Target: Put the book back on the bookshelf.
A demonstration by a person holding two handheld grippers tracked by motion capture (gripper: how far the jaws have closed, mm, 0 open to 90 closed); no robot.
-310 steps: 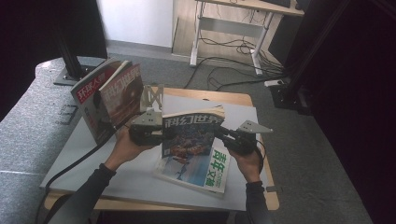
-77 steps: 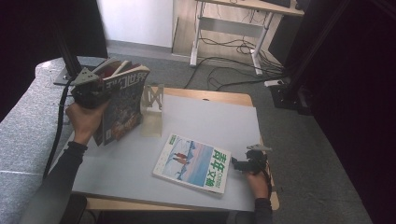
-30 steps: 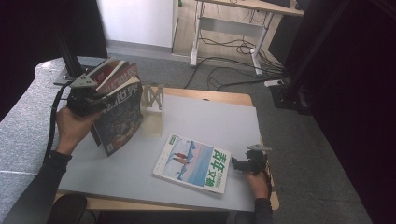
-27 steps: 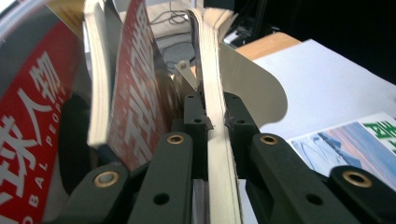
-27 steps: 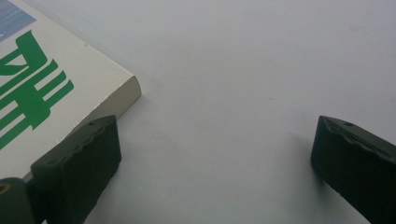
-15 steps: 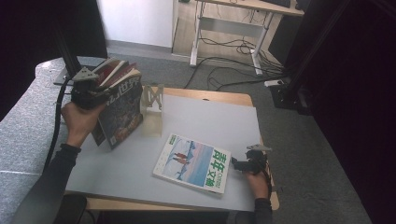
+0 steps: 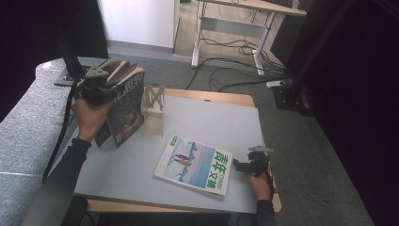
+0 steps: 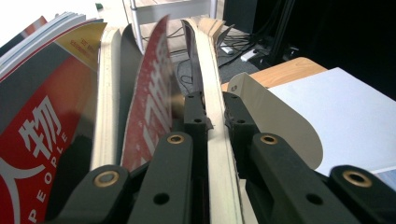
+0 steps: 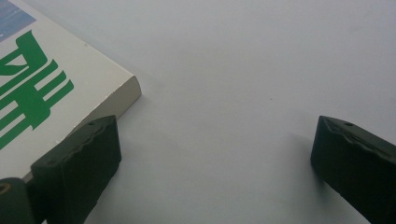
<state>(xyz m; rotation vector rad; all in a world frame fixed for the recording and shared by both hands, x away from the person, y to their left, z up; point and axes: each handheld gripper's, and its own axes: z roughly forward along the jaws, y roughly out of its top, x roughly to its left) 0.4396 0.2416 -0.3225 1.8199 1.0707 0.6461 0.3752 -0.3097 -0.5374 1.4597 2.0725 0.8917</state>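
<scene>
Several magazines (image 7: pixel 124 106) stand upright at the table's left, beside a pale wooden rack (image 7: pixel 154 100). My left gripper (image 7: pixel 96 88) is at their top edge. In the left gripper view its jaws are shut (image 8: pixel 215 116) on the cream edge of one magazine (image 8: pixel 217 154), with a red-covered magazine (image 8: pixel 152 112) just to the left. A magazine with green lettering (image 7: pixel 195 165) lies flat at the front middle. My right gripper (image 7: pixel 241 165) rests open on the table just off its right corner. One fingertip (image 9: pixel 79 161) is beside the magazine's corner (image 9: pixel 70 88), with nothing between the jaws (image 9: pixel 215 140).
The table top (image 7: pixel 221 122) is pale grey with a wooden rim. A grey padded surface (image 7: pixel 28 122) runs along the left. Beyond the table are a desk frame with cables (image 7: pixel 226 42) on the floor and a dark stand (image 7: pixel 296 89) at the right.
My left hand has carried the gripped magazines a little to the right, toward the wooden rack, and they stand more upright. The right gripper and the flat magazine have stayed put.
</scene>
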